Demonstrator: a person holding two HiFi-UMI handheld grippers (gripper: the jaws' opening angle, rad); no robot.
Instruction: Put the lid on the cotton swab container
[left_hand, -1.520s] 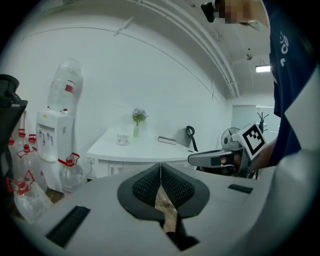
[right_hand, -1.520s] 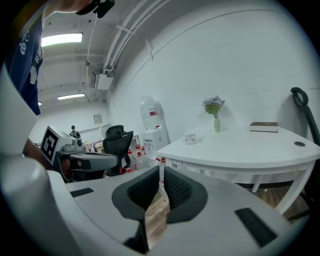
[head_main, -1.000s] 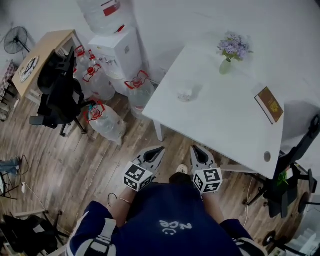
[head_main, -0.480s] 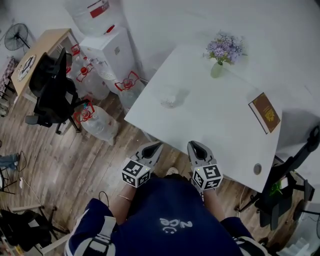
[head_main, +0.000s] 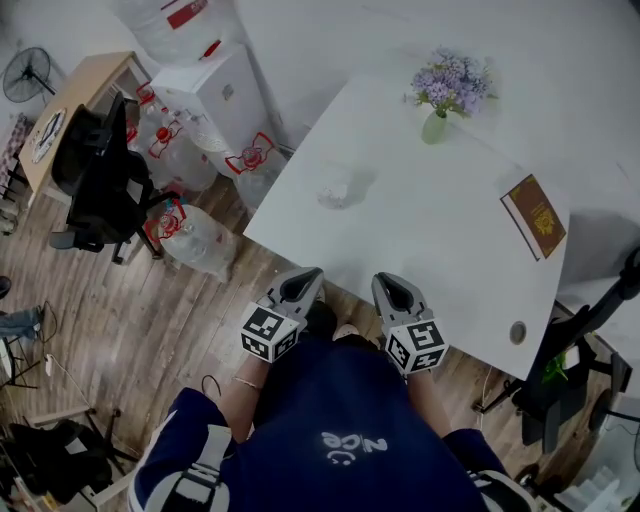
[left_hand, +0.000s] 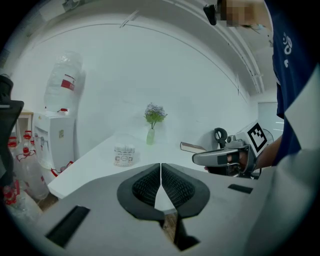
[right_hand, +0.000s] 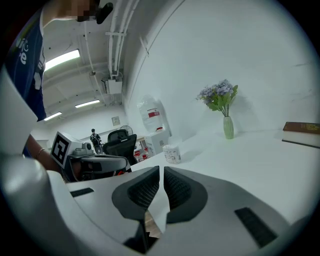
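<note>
The swab container (head_main: 338, 190) stands upright, long axis vertical, on the white table (head_main: 440, 250) near its left edge, well ahead of my tools. My left gripper (head_main: 304, 279) and right gripper (head_main: 389, 284) are both closed on nothing. Since a second ago, both have come forward to the table's near edge.

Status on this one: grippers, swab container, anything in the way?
Left hand-held gripper and right hand-held gripper shut, empty, at white table edge. Small clear cotton swab container untouched on table; lid not discernible. Nothing between.
</note>
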